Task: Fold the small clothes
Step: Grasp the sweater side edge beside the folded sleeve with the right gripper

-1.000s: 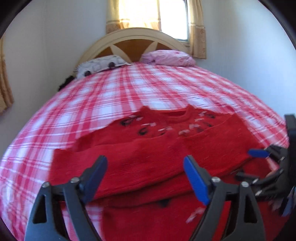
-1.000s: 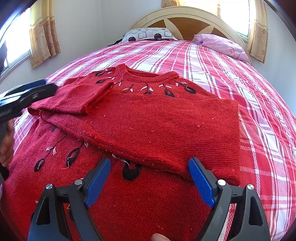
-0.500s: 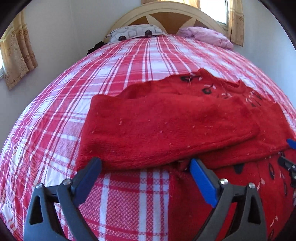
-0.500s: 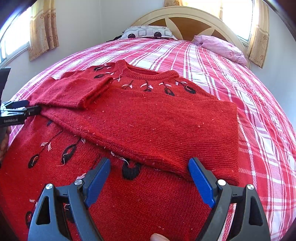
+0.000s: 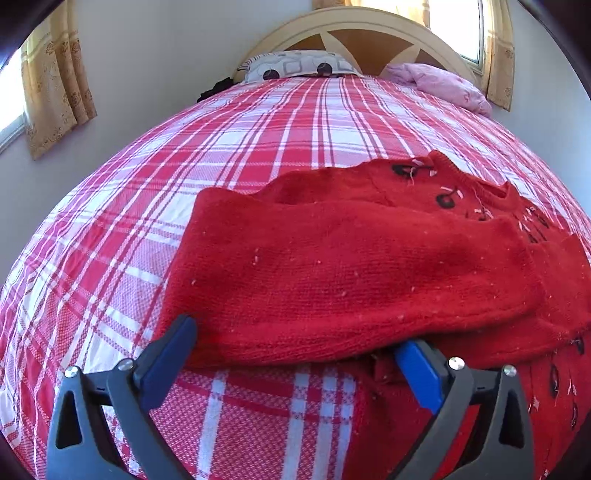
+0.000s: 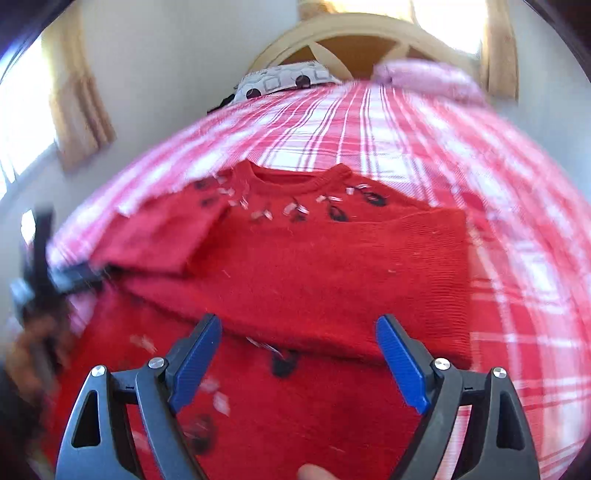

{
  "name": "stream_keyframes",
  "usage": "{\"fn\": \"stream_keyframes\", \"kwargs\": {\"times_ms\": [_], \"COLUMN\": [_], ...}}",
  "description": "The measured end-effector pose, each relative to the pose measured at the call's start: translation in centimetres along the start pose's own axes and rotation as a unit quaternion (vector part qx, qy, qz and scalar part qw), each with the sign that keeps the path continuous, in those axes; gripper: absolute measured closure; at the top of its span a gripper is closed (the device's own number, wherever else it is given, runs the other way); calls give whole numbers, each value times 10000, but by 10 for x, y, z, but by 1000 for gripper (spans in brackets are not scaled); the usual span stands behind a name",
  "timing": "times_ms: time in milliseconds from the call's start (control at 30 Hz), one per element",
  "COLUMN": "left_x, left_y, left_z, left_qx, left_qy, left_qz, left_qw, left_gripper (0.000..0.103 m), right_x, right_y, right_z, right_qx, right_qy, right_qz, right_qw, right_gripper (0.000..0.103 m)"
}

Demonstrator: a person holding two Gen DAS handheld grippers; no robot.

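A red knitted sweater (image 5: 351, 266) with black and white motifs lies flat on the plaid bed (image 5: 295, 129), both sleeves folded across its chest. My left gripper (image 5: 295, 336) sits low at the sweater's left side; its jaws are opening, the folded sleeve's near edge lies between the fingertips and the pads do not press on it. In the right wrist view, which is blurred, the sweater (image 6: 332, 266) fills the middle. My right gripper (image 6: 299, 325) hovers open over its lower body with nothing between the fingers.
A patterned pillow (image 5: 295, 68) and a pink pillow (image 5: 443, 85) lie against the arched headboard (image 5: 354, 26). Curtains (image 5: 55, 85) hang at the left wall. Bare plaid sheet spreads left of and behind the sweater. A blurred hand (image 6: 33, 343) shows at the left edge.
The left gripper swung from the sweater's front to its left side, dropped close to the folded sleeve edge, and its jaws spread wider. The right gripper lifted and rolled slightly, still open.
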State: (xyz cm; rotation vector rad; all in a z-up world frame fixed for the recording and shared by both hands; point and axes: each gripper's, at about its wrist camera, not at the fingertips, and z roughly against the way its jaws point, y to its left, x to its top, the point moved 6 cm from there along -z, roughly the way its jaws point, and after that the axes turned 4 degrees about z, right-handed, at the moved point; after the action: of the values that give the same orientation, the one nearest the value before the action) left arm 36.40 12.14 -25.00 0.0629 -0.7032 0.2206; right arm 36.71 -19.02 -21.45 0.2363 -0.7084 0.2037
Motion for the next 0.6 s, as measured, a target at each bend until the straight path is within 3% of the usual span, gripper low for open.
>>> {"fn": "stream_keyframes", "kwargs": {"times_ms": [33, 100, 167, 333, 433, 467, 500, 600], "left_x": [0, 0, 0, 0, 0, 0, 0, -1], "left_y": [1, 2, 2, 3, 3, 2, 2, 1], "left_z": [0, 0, -1, 0, 0, -1, -1, -1], "left_qx": [-26, -58, -50, -79, -58, -55, -62, -62], "left_qy": [0, -3, 2, 6, -6, -10, -10, -17], "left_qz": [24, 50, 43, 60, 44, 42, 48, 53], "left_qw": [10000, 10000, 10000, 10000, 10000, 10000, 10000, 10000], "left_gripper": [0, 0, 0, 0, 0, 0, 0, 0], "right_x": [7, 18, 28, 46, 51, 54, 57, 58], "right_y": [1, 9, 18, 43, 56, 59, 63, 73], "right_z": [-6, -20, -38, -86, -100, -103, -105, -110], "right_qx": [237, 552, 741, 1418, 1501, 1453, 1429, 1505], "right_qy": [85, 204, 347, 620, 665, 641, 655, 770], "right_qz": [-255, -474, -592, -1145, -1163, -1130, -1069, -899], "right_qw": [9994, 9971, 9949, 9813, 9796, 9808, 9818, 9815], "right_gripper": [17, 31, 37, 37, 39, 50, 68, 75]}}
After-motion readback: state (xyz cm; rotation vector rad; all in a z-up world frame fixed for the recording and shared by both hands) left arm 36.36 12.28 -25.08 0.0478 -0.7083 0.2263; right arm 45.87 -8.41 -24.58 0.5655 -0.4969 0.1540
